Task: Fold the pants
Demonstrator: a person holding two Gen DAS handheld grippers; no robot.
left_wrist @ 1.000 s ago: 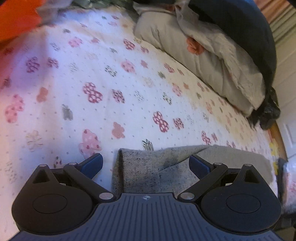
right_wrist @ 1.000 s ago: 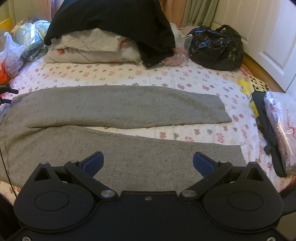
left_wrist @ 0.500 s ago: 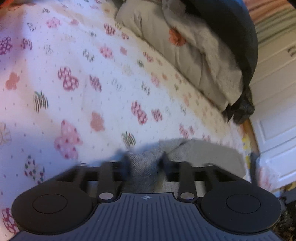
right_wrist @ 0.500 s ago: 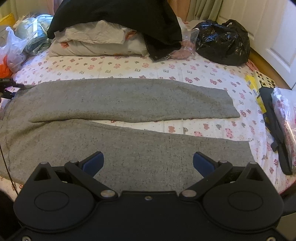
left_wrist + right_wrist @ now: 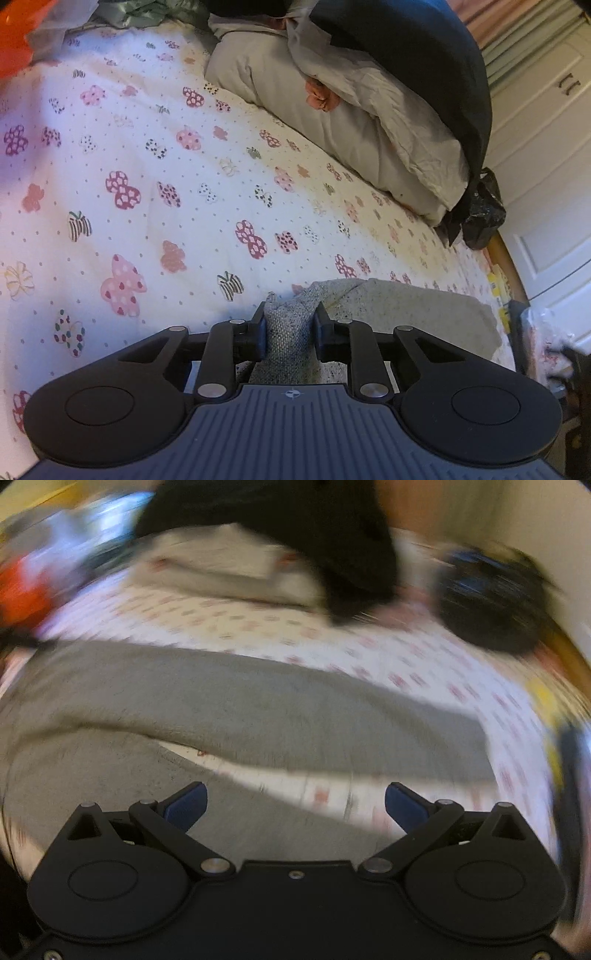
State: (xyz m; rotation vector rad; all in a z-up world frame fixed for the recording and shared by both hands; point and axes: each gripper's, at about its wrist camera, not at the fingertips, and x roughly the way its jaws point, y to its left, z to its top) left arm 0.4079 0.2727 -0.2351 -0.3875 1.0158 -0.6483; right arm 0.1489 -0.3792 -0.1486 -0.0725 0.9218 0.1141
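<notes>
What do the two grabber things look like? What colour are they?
Both are black, with two round discs at the sides and thin jointed bars leading to the fingers. The left gripper has a ridged blue-grey body with a tiny compass-like mark and silver pivot pins. The right gripper has a smooth black body, silver pins and blue pads on its fingers. No cables or sleeves show.

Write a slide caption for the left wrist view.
Left gripper shut on a bunched edge of the gray pants, on a butterfly-print bedsheet.

grey pants (image 5: 258, 698), butterfly-print white sheet (image 5: 147, 155).
</notes>
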